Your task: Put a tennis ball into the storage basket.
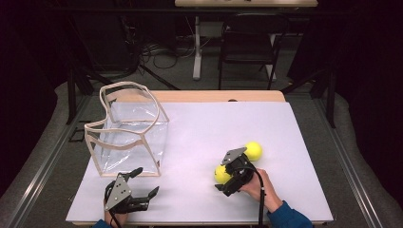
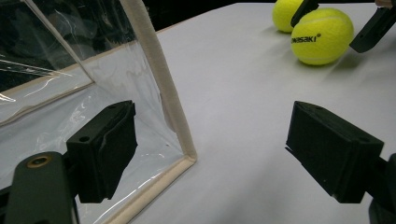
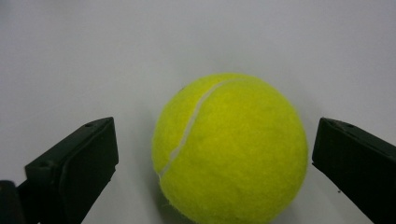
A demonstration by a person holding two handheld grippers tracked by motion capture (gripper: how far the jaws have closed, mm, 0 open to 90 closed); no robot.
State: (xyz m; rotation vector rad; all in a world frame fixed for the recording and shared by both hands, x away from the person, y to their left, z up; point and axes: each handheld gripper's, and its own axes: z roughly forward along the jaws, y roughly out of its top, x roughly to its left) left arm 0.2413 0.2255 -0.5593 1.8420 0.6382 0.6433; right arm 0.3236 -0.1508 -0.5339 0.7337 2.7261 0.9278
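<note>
Straddling the near tennis ball (image 3: 229, 148) w/ jaws wide open, not touching it, is the right gripper (image 1: 231, 176); ball sits on the table (image 1: 199, 137), second ball (image 1: 253, 150) close behind. Left gripper (image 1: 142, 183) is open too, just beside the clear bag (image 1: 128, 135)

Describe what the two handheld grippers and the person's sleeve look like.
Each gripper, left gripper and right gripper, is black with two blocky fingers, a grey three-cornered plate on top and a trailing black cable. The right forearm wears a blue sleeve.
</note>
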